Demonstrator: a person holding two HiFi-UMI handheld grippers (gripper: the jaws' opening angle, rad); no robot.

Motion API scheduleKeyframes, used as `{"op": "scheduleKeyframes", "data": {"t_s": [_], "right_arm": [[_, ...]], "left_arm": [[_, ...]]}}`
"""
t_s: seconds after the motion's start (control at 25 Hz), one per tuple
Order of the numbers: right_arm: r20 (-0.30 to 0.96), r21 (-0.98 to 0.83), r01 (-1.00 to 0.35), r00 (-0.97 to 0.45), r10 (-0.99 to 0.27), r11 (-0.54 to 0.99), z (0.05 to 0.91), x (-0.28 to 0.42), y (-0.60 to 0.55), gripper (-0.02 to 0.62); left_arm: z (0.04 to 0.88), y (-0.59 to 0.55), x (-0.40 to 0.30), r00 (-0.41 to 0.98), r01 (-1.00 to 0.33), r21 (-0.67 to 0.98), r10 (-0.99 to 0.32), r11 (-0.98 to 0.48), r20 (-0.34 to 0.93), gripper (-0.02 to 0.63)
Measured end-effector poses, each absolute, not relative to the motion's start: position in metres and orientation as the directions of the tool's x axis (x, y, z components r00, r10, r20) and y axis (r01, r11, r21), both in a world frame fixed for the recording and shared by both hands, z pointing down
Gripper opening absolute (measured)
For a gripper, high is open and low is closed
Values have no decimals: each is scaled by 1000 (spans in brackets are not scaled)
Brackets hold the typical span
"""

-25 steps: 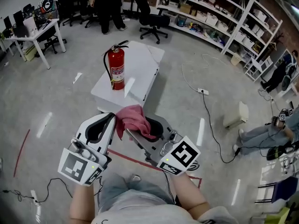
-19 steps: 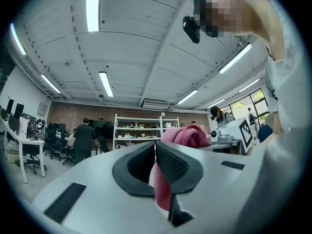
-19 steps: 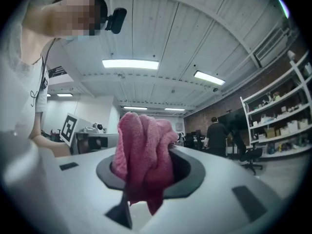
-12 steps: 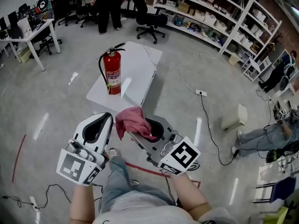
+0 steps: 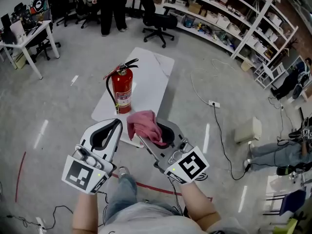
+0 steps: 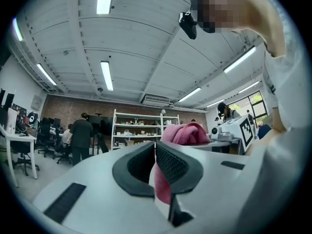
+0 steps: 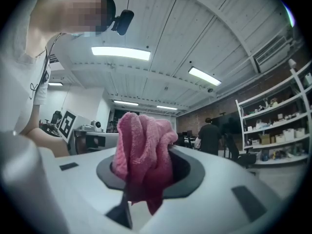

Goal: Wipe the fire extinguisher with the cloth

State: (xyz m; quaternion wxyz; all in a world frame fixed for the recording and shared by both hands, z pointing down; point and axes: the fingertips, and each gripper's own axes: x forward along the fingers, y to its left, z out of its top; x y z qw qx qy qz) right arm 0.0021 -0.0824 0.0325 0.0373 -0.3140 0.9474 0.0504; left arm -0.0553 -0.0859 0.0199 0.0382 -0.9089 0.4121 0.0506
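Observation:
A red fire extinguisher (image 5: 122,90) with a black hose stands upright on a low white table (image 5: 153,77). My right gripper (image 5: 155,130) is shut on a bunched pink cloth (image 5: 144,123), held up just short of the table's near edge and right of the extinguisher. In the right gripper view the cloth (image 7: 141,145) bulges up out of the jaws of the right gripper (image 7: 141,172). My left gripper (image 5: 117,122) hangs beside it, below the extinguisher, holding nothing. Seen from the left gripper view, the left gripper (image 6: 155,147) has its pads together, and the cloth (image 6: 185,133) shows behind them.
Shelving (image 5: 229,18) lines the back right, with an office chair (image 5: 161,21) in front. A person (image 5: 109,4) stands at the back and a desk (image 5: 24,38) is at left. Cables (image 5: 217,126), a white box (image 5: 246,130) and a seated person's legs (image 5: 273,150) are on the right.
The table and extinguisher have come closer to both grippers. The cloth stays in the right gripper and now reaches the table's near edge.

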Motion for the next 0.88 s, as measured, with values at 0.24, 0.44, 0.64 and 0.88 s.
{"op": "scheduleKeyframes", "data": {"t_s": [0.24,0.44,0.64,0.88], "right_arm": [[-76,64,-628,-778,-624,776,41,-31,-174,140],[-57,112,-644,-765,-642,757,58,-49,-237,140],[-36,155,-659,-748,-662,736,96,-50,-286,140],[-9,197,-675,-727,-687,711,168,-41,-328,140]], "left_arm": [[22,-170,-89,681,-731,-43,-724,-681,-110,17],[38,-223,-111,703,-710,-65,-702,-701,-112,17],[81,-250,-116,722,-692,-65,-689,-719,-68,17],[159,-266,-110,726,-688,-57,-685,-723,-65,17]]}}
